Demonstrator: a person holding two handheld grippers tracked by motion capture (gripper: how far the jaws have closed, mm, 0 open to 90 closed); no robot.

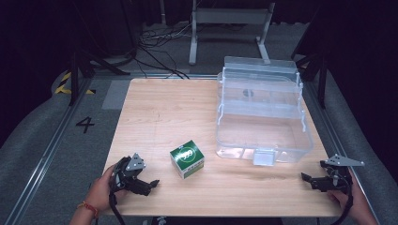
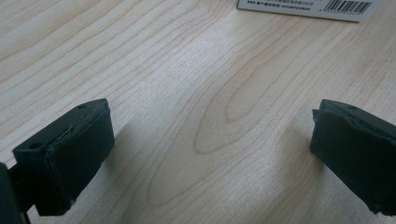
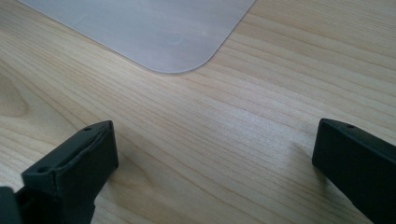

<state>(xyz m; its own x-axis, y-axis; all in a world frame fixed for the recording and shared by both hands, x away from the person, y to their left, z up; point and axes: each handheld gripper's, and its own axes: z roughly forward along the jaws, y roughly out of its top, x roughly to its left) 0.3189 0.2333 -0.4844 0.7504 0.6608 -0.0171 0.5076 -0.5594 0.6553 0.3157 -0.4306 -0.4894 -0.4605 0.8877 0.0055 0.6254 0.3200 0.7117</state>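
From the high view, a wooden counter [image 1: 187,112] carries a green box [image 1: 187,159] near its front edge, left of centre, turned cornerwise with a white round mark on its top face. Behind and to the right stands a clear plastic bin [image 1: 263,112] with its lid thrown back, its latch facing the front edge. The left gripper [image 1: 149,184] lies low at the front left corner, held in a hand [image 1: 101,190] with a red band at the wrist; it points toward the box, near it but apart from it. The right gripper [image 1: 307,178] sits at the front right corner, pointing left, just in front of the bin's right end and clear of it. In the left gripper view, the two black jaws stand spread wide over bare wood with nothing between them — the box [image 2: 306,8] shows at the top edge, its white side with a barcode, well ahead of the jaw tips and a little to the right. In the right gripper view, the jaws are likewise spread wide over bare wood, empty — a rounded corner of the bin [image 3: 154,28], frosted and pale, lies ahead at the upper left, apart from both jaws. Each jaw casts a soft shadow on the grain beside it.
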